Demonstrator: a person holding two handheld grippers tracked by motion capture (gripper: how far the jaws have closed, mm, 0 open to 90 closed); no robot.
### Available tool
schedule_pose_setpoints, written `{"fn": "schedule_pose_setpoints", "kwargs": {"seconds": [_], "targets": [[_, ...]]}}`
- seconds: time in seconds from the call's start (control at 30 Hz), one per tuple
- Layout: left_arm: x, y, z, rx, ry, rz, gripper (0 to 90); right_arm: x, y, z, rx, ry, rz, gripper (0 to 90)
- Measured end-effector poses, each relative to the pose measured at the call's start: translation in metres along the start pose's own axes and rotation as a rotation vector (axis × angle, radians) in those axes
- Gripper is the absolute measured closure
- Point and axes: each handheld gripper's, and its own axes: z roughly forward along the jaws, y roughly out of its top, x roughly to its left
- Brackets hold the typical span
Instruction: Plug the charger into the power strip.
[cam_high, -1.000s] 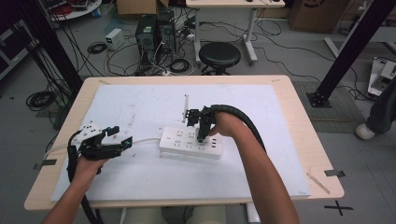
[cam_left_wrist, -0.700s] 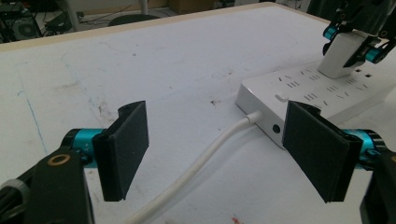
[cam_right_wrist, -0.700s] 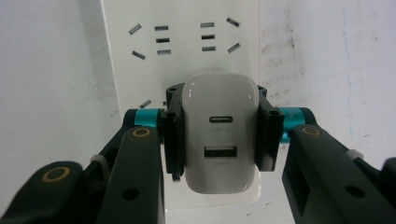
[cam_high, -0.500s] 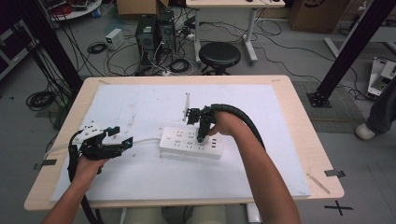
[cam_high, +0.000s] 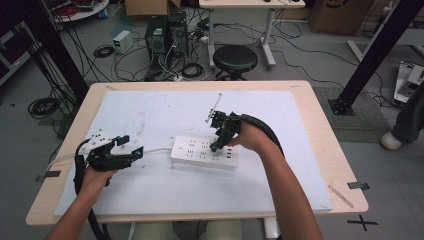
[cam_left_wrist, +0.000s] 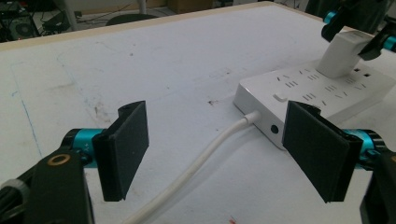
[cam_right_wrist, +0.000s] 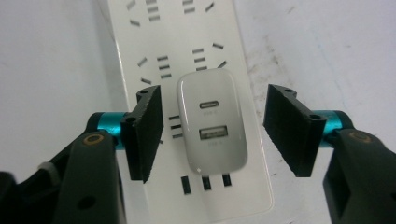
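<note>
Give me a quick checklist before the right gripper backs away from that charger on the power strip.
1. Right gripper open, jaws clear of the white charger on both sides: ok.
2. Charger standing on the power strip: ok.
3. Charger pushed fully home: cannot tell, its base hides the prongs.
4. Left gripper open, holding nothing, near the strip's cord end: ok.
5. White cord lying loose between the left jaws, not pinched: ok.
6. Path up and away from the strip free of other things: ok in the high view.
</note>
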Motion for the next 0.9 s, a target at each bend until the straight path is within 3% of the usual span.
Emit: {"fn": "schedule_pose_setpoints", "kwargs": {"seconds": [0.17, 0.2, 0.23, 0.47, 0.67, 0.9], "targets": [[-0.003, 0.001, 0.0, -0.006, -0.005, 0.004, 23.0, 0.0, -0.017, -0.016, -0.091, -0.024, 0.098, 25.5], [-0.003, 0.001, 0.0, -0.006, -0.005, 0.004, 23.0, 0.0, -0.017, -0.016, -0.091, -0.024, 0.098, 25.5], [-0.003, 0.002, 0.0, -0.004, -0.006, 0.005, 23.0, 0.0, -0.025, -0.021, -0.14, -0.043, 0.124, 20.6], [-0.005, 0.004, 0.0, -0.01, -0.008, 0.008, 23.0, 0.002, -0.044, -0.033, -0.202, -0.1, 0.193, 20.4], [-0.004, 0.007, -0.002, -0.015, -0.007, 0.017, 23.0, 0.01, -0.073, -0.047, -0.266, -0.142, 0.244, 20.4], [-0.002, 0.009, -0.006, -0.028, -0.002, 0.017, 23.0, 0.016, -0.11, -0.055, -0.304, -0.229, 0.323, 20.4]]}}
